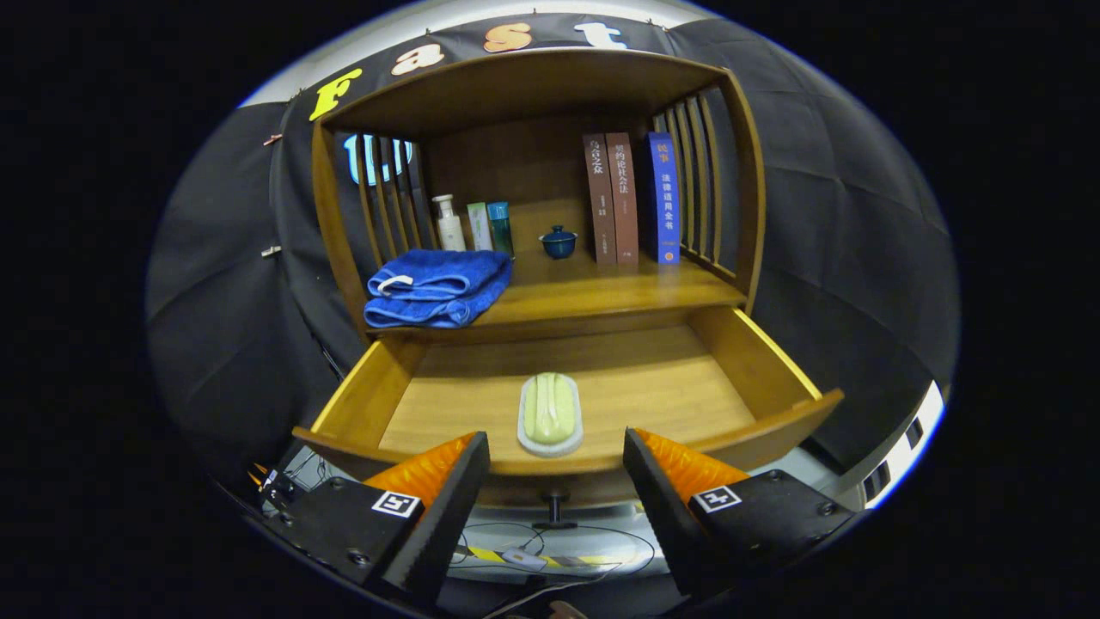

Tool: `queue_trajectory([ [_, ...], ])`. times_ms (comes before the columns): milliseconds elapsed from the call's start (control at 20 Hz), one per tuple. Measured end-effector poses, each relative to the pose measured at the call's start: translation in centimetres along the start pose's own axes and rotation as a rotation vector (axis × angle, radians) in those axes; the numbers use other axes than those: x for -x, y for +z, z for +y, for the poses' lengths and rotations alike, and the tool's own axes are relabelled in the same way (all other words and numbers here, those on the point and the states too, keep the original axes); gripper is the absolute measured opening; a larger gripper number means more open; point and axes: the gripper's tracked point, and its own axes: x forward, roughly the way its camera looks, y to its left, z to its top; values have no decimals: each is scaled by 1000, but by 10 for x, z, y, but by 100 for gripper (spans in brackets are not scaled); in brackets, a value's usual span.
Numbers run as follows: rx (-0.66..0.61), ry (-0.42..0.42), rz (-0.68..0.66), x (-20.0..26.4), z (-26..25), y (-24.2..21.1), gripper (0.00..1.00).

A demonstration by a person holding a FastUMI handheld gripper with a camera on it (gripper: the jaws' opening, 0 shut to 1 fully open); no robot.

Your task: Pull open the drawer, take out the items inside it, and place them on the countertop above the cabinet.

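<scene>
Gripper (557, 447) is spread wide right now, nothing between the fingers, hovering just in front of the pulled-out drawer (778, 365). So the opening part looks done to me and I'm on the grab-the-stuff step.

From the gripper view: only one item I can make out inside, a pale green soap (549, 407) sitting in a whitish soap dish (550, 446), lying lengthwise near the drawer's front wall, roughly centred, just ahead of my fingers and lined up with the gap between them. The drawer knob (555, 507) pokes out below the front, between the fingers too.

How I'd play it: come in over the front wall, not through it, then drop down so each finger lands on a long side of the dish. I'd pinch the dish rather than the soap, my guess is the soap is slick and would squirt out. Close slow, lift straight up, keep it level so the soap doesn't slide off.

Target is the countertop (601, 297) right above. Blue towel (434, 288) hogs its left side; bottles (473, 225), a little blue lidded cup (559, 243) and books (632, 198) sit at the back. The bare front-right patch looks like the easy landing spot.
</scene>
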Motion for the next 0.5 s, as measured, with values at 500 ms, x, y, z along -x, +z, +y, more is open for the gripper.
queue_trajectory([
  [500,-10,6,259,-108,14,27,99],
])
